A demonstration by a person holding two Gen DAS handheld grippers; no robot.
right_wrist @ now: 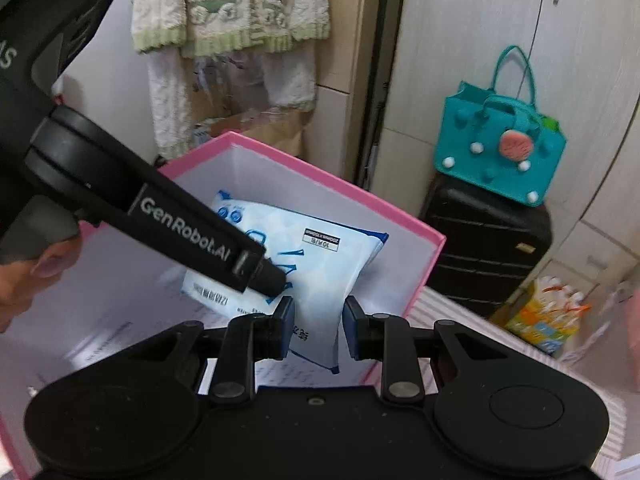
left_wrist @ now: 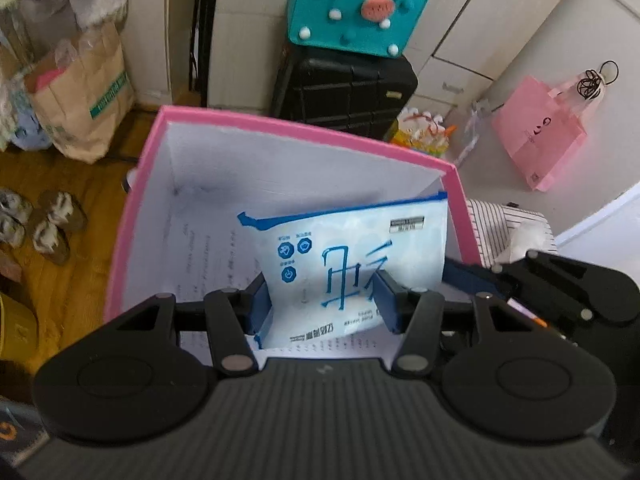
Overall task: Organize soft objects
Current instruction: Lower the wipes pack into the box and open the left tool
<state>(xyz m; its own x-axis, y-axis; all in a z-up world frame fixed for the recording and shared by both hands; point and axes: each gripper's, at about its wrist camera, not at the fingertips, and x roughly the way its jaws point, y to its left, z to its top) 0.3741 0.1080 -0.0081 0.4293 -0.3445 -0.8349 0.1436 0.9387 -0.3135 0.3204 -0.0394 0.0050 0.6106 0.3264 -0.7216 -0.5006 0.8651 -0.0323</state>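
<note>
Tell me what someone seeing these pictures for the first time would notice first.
Probably the pink box, open and white inside, filling the middle of both views. A blue and white soft pack sits inside it, clamped by both the left tool and the right tool. Behind the box, a teal bag stands on a black suitcase.

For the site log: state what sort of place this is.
Probably a bedroom or home storage corner: a knitted sweater hangs by wardrobe doors, a black suitcase bears a teal bag, and slippers lie on wooden floor.
</note>
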